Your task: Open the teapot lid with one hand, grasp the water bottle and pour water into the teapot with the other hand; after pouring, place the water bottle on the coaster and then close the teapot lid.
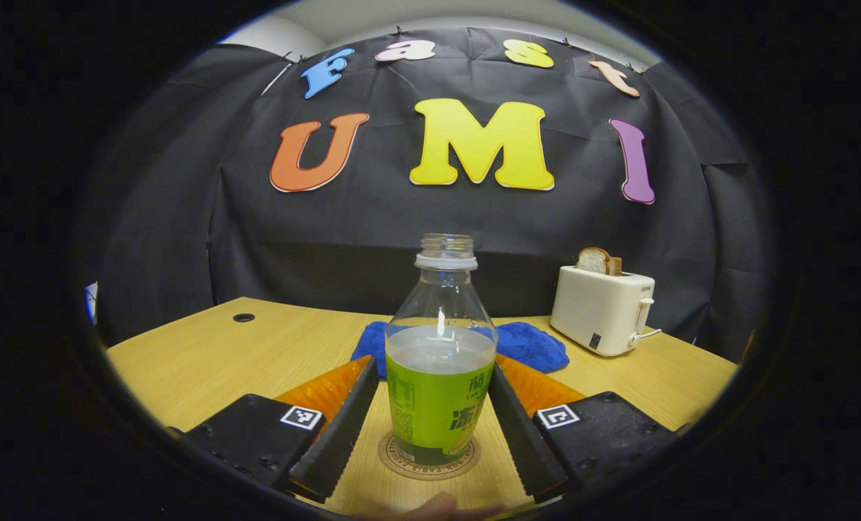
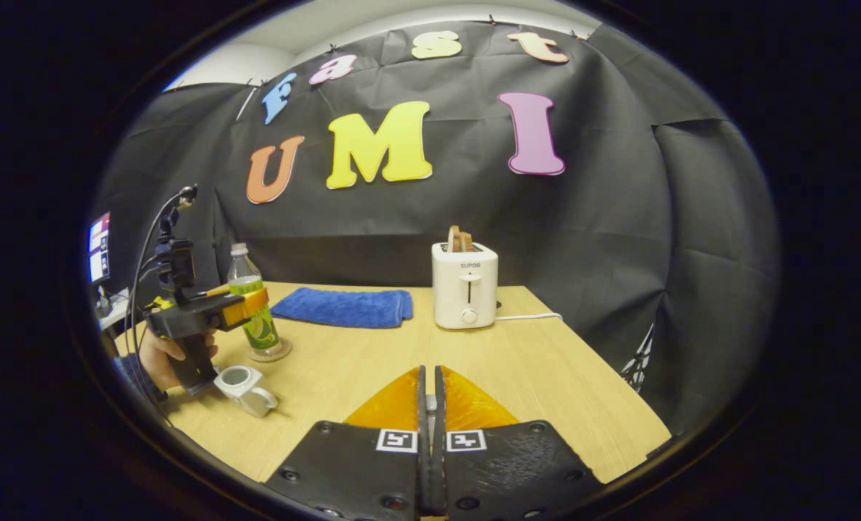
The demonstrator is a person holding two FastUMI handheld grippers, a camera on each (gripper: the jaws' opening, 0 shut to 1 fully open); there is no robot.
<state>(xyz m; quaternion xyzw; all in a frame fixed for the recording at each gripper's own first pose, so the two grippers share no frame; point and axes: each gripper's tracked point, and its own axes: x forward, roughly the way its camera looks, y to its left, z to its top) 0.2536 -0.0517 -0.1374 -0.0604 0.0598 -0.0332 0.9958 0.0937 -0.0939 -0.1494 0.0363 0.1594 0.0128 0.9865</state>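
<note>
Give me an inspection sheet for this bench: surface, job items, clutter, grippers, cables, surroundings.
Surface: light wooden table with a round grommet hole near its far edge.
Job's things: uncapped water bottle, partly full, stands upright on the round coaster; white teapot is open at the top, its lid not seen.
Clutter: blue towel; white toaster with bread in its slots.
Grippers: left gripper open, fingers either side of the bottle, contact unclear; right gripper shut, empty.
Cables: toaster's white cord lies on the table; thin cables rise from the left gripper.
Surroundings: black cloth wall; a screen at far left.
</note>
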